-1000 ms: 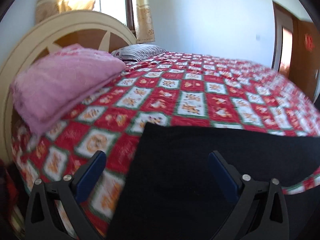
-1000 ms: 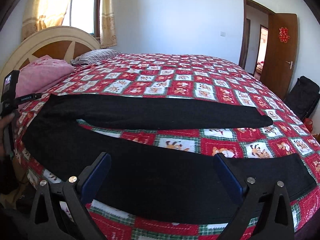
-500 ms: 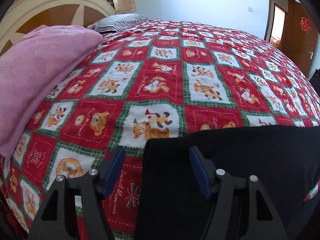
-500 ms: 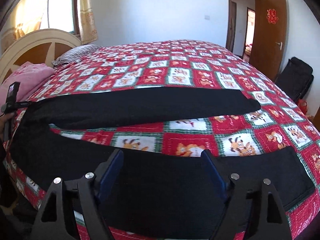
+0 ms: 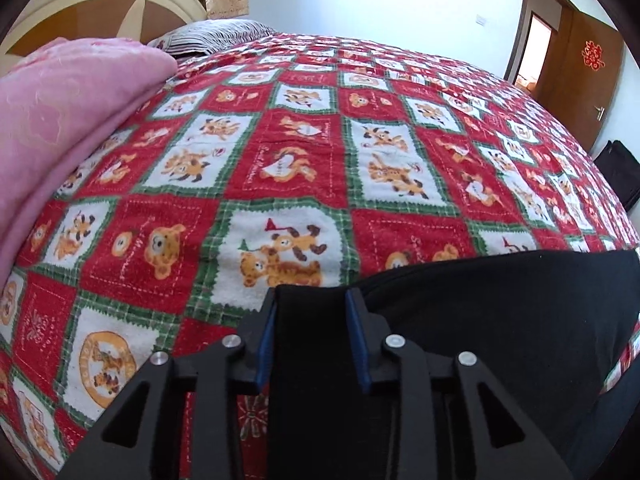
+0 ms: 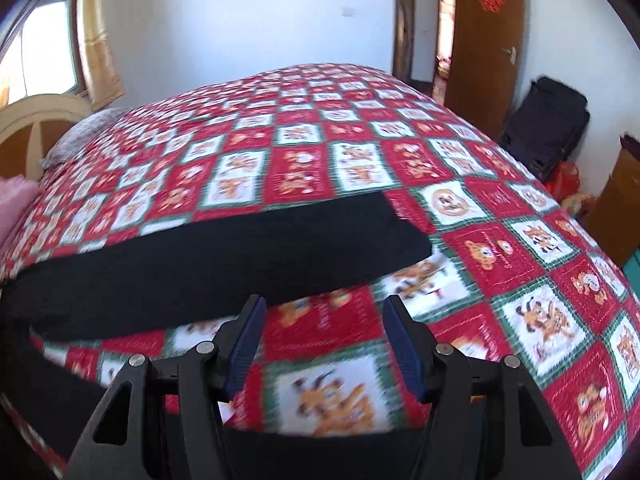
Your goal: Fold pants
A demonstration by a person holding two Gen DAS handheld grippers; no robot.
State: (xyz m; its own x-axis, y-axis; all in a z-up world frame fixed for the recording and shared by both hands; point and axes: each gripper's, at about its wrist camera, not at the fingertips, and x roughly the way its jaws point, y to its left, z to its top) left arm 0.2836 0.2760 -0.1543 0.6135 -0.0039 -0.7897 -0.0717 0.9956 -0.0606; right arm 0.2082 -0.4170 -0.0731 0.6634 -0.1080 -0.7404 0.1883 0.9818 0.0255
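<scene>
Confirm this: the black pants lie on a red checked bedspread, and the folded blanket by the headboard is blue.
Not quite. The folded blanket by the headboard is pink, not blue, as the left wrist view shows. The rest holds: the black pants lie on the red checked bedspread.

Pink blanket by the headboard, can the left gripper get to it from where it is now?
Probably not yet. The left gripper has its jaws around the black pants, and the pink blanket lies off to its left across bare quilt.
</scene>
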